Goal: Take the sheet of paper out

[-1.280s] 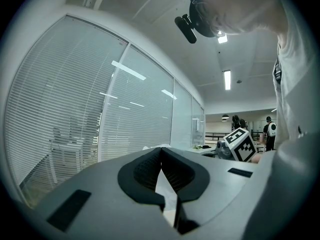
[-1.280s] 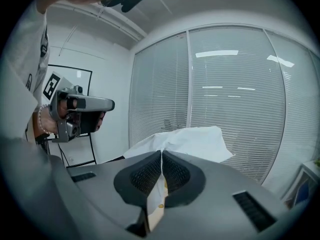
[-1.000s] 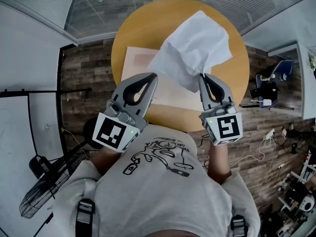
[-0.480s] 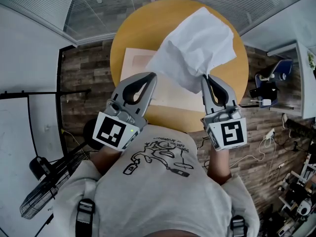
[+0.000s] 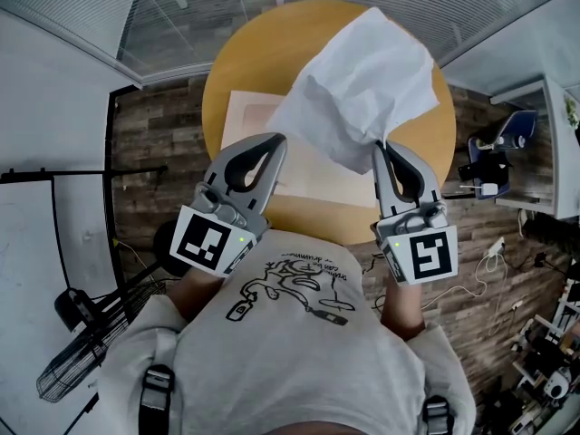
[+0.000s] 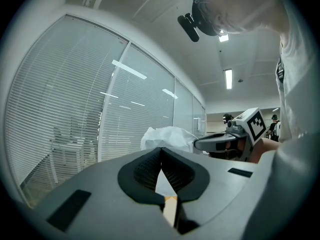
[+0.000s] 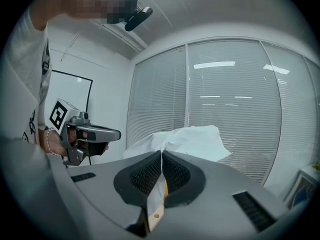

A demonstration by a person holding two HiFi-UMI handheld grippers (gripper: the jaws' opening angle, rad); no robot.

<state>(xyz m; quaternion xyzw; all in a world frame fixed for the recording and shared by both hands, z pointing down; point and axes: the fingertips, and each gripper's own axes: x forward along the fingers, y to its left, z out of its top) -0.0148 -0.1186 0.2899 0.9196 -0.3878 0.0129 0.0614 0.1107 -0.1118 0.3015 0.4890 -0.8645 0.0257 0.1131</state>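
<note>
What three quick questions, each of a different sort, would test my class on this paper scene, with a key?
1. What does the right gripper grip? A the sheet of paper; B a cup; C nothing.
2. Fill in: the table is ___ in shape.
3. True or false: the sheet of paper lies flat on the table.
Key: 1 A; 2 round; 3 false.

folder (image 5: 249, 116) partly hidden, behind raised paper (image 5: 358, 80)
</note>
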